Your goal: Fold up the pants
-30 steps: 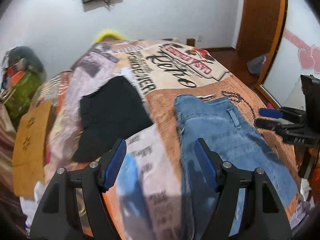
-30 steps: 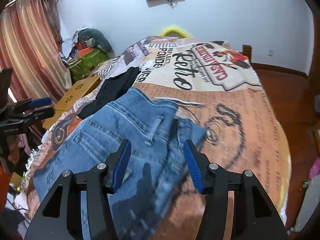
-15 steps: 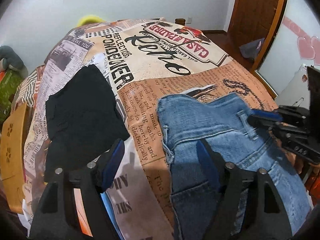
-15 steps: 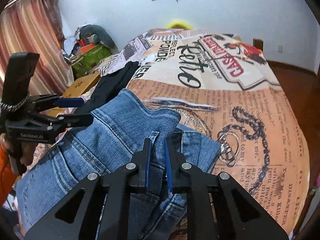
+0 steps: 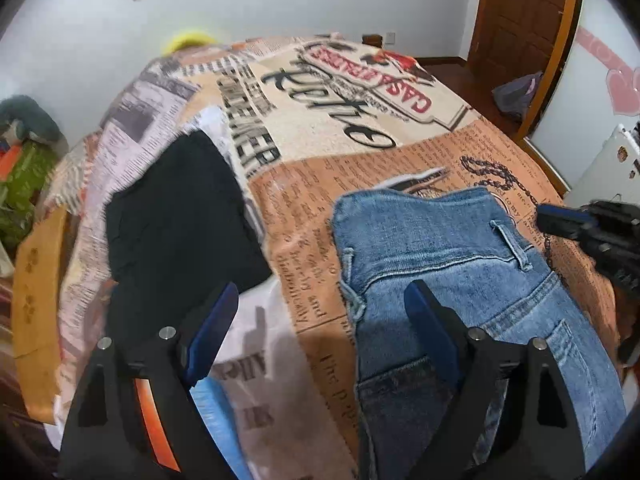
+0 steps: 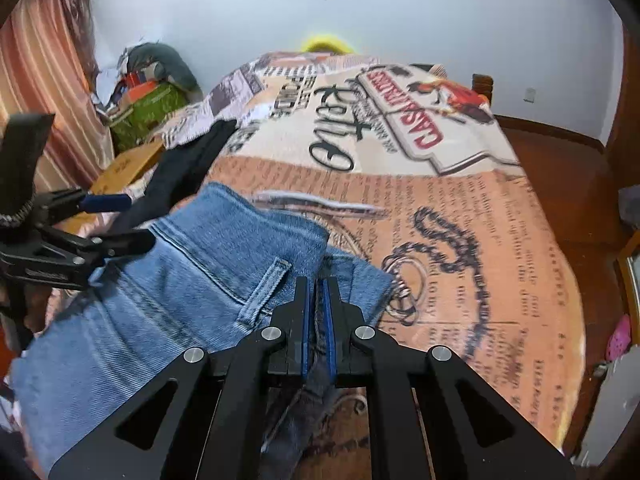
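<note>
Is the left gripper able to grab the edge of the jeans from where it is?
Probably yes. The left gripper is wide open above the jeans, whose left edge lies bare between its fingers, with nothing covering it.

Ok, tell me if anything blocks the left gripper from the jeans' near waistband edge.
Nothing visible does. The left gripper, its jaws just opened wide, hovers over the jeans edge with only bedspread beneath. The black garment lies off to the side. The right gripper is shut on the other edge.
</note>
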### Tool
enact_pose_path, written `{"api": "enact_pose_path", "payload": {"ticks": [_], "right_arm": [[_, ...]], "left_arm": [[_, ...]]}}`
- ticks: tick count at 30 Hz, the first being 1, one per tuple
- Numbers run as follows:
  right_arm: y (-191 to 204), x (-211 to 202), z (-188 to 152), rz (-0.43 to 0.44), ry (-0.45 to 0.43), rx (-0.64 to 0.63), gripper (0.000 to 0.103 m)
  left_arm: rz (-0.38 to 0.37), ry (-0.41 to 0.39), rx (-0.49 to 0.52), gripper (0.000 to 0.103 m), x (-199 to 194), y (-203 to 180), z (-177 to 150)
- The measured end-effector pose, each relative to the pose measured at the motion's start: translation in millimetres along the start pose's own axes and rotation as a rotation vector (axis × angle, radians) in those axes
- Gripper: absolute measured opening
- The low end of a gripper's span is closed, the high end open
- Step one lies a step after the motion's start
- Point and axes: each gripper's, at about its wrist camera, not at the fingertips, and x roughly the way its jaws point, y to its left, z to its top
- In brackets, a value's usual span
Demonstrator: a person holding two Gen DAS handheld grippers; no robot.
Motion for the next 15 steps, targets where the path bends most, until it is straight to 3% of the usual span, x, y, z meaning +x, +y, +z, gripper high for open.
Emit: {"api": "enact_pose_path", "payload": {"ticks": [5,7,11,15], "right_arm": [[11.0,-38.6,2.0,-0.038,-0.033,-0.055,0.007],[14.6,-52.1,-0.7,-0.035,-0.042,-0.054,0.013],[22.4,-73.8,-10.2,-0.040,-0.093,-0.050,0.052],[27.6,-81.3,-21.0,-0.031,-0.115,-0.024,0.060]], "left_arm": [[0.000,-0.089,0.004,0.087,-44.6,-3.3,-3.4],[-0.003,-0.127,0.015,0.087,-63.8,-7.9,-7.4],[-0.007,-0.180,0.051,0.089,-95.1,-19.7,-21.6],[-0.031,-0.178,0.031,0.094,-102.9,-23.2,-35.9]]}}
